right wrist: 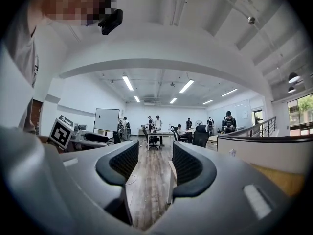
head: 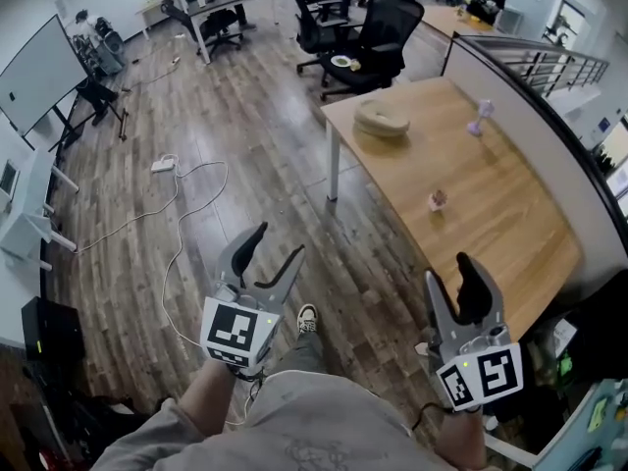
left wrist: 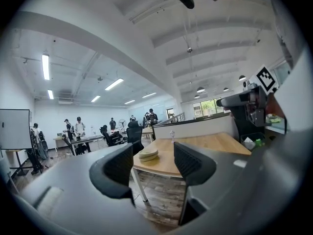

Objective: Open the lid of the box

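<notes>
The box (head: 381,118) is a round, flat beige container with its lid on, lying near the far corner of the wooden table (head: 491,204). In the left gripper view the box (left wrist: 148,154) shows far off between the jaws, on the table's near corner (left wrist: 161,166). My left gripper (head: 277,245) hangs over the wooden floor, well short of the table, open with nothing between its fingers. My right gripper (head: 447,271) is near the table's front edge, also open and empty. The right gripper view (right wrist: 151,168) looks down the room past a table leg (right wrist: 169,190).
A small pink object (head: 437,200) and a pale purple figure (head: 481,116) stand on the table. Black office chairs (head: 378,37) stand behind it, a railing (head: 540,62) to the right. A white cable and power strip (head: 162,165) lie on the floor. People sit at far desks.
</notes>
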`<control>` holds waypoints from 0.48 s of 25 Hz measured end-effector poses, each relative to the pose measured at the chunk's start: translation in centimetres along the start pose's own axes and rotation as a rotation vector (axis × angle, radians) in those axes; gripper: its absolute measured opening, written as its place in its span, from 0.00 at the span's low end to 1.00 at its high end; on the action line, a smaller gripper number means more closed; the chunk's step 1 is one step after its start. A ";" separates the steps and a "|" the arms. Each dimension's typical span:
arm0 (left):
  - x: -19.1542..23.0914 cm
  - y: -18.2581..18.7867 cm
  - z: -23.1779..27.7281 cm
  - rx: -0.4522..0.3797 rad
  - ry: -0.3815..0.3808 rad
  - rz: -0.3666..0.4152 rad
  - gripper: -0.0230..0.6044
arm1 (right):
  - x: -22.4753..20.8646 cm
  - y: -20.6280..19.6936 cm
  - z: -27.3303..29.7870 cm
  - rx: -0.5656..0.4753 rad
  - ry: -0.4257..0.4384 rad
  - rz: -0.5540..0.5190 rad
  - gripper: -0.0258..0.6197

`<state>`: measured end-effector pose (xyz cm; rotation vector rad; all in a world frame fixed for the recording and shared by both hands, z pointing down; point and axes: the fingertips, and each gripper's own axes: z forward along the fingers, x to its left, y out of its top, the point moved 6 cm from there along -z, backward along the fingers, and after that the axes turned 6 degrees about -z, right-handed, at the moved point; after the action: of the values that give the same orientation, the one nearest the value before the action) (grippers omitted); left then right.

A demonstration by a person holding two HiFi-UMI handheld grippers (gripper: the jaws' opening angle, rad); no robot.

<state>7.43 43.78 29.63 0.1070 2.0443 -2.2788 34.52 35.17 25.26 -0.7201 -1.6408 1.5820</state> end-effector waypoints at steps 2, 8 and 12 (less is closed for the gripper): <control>2.7 0.2 2.0 0.006 0.000 -0.006 0.45 | -0.2 0.4 3.7 0.015 0.010 -0.001 0.38; 11.2 1.2 7.8 0.001 -0.010 -0.007 0.46 | -0.1 1.1 14.7 0.040 0.039 0.005 0.38; 16.1 1.5 11.9 -0.002 -0.024 0.009 0.47 | -0.3 1.5 21.2 0.019 0.045 0.019 0.38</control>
<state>-8.44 31.59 27.76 0.0885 2.0305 -2.2613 17.34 22.71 24.36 -0.7585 -1.5884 1.5816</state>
